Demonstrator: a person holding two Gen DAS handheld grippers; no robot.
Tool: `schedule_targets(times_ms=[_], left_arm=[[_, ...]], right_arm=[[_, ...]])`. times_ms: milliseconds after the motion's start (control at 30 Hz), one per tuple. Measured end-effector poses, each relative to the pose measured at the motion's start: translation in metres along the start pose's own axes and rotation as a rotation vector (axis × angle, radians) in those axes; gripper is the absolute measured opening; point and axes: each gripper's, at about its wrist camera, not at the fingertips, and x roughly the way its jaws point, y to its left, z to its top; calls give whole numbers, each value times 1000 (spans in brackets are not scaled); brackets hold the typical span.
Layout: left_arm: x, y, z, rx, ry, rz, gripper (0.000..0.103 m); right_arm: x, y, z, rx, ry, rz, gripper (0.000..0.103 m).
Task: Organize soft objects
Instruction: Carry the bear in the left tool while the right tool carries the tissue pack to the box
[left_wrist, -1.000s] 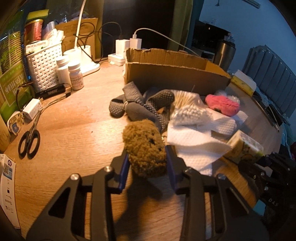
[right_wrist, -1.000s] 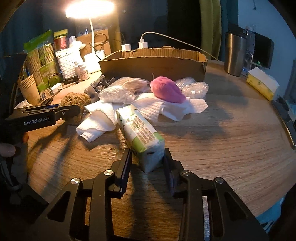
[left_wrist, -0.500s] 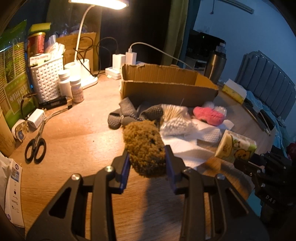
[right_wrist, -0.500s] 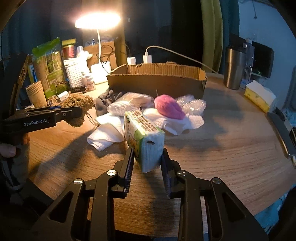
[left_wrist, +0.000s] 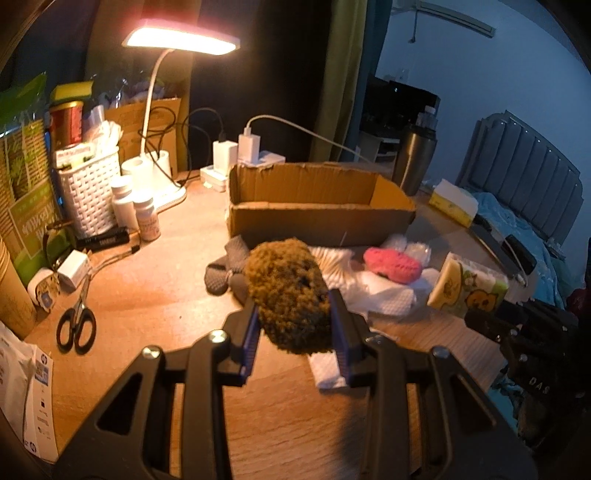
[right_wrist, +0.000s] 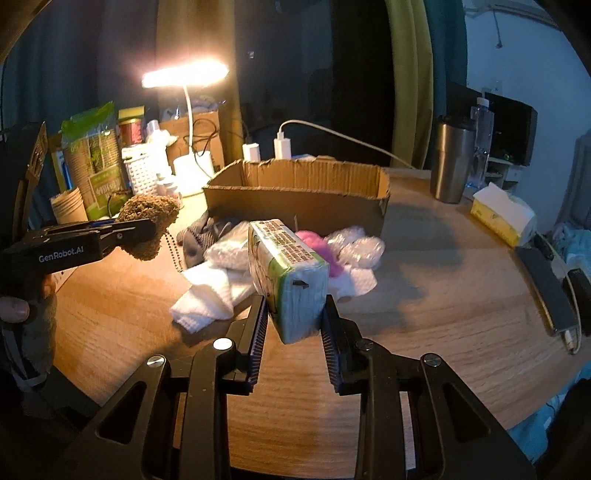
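My left gripper is shut on a brown fuzzy plush ball, held above the wooden table; in the right wrist view that plush hangs at the left with a bead chain dangling. My right gripper is shut on a green and white tissue pack, lifted off the table; the same tissue pack shows at the right in the left wrist view. An open cardboard box stands behind a pile of grey socks, white cloths, a pink knitted item and crinkly plastic bags.
A lit desk lamp, a white basket, pill bottles, chargers and scissors crowd the left and back. A steel tumbler and a yellow tissue box stand at the right, a phone near the edge.
Both grippers have risen, the left lifting the plush and the right lifting the tissue pack off the table. The right jaws tightened slightly on the pack.
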Motion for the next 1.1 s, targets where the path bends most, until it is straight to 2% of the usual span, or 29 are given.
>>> schedule_targets(times_ms=[667, 1100], left_arm=[[2, -23, 54, 29, -41, -18, 36], [21, -34, 87, 37, -44, -26, 36]], right_arm=[[4, -31, 46, 24, -30, -11, 31], [26, -55, 79, 32, -23, -4, 31]])
